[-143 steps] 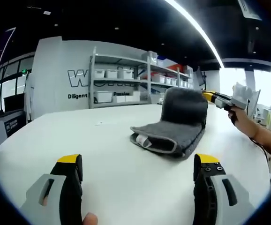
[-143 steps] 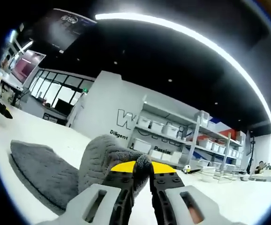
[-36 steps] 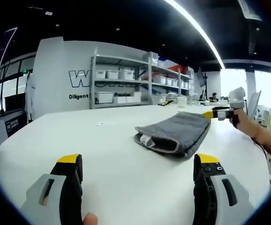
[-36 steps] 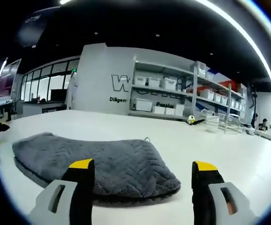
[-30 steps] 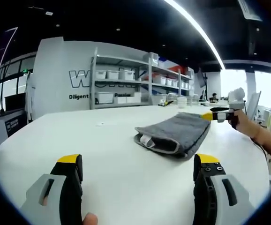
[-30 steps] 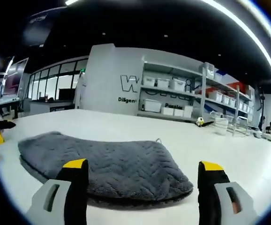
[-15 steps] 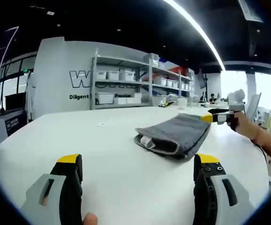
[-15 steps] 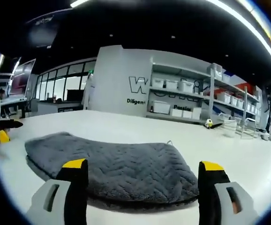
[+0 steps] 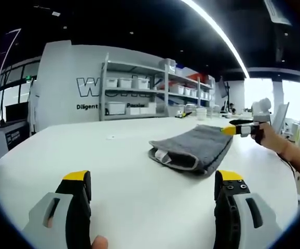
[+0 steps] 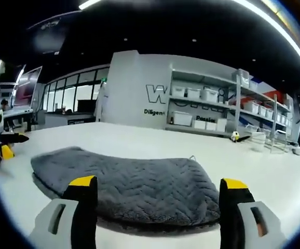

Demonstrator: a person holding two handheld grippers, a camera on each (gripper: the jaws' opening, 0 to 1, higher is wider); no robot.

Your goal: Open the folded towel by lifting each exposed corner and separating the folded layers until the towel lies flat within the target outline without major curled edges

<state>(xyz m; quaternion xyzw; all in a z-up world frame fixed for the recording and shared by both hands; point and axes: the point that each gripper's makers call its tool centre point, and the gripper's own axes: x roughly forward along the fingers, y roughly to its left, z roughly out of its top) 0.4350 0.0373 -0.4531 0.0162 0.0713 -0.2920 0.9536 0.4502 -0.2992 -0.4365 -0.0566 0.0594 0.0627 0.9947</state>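
grey towel (image 10: 129,179) lies folded on the white worktop (image 9: 113,166). left hand-held gripper (image 9: 152,181) gapes wide, well short; right hand-held gripper (image 10: 158,187) wide beside it.

We see a lab or workshop hall; metal shelving (image 9: 150,96) with white storage bins (image 9: 115,107) at 12 o'clock; wall lettering (image 10: 159,95); a broad white worktable (image 9: 139,181); ceiling strip lights (image 9: 217,31).
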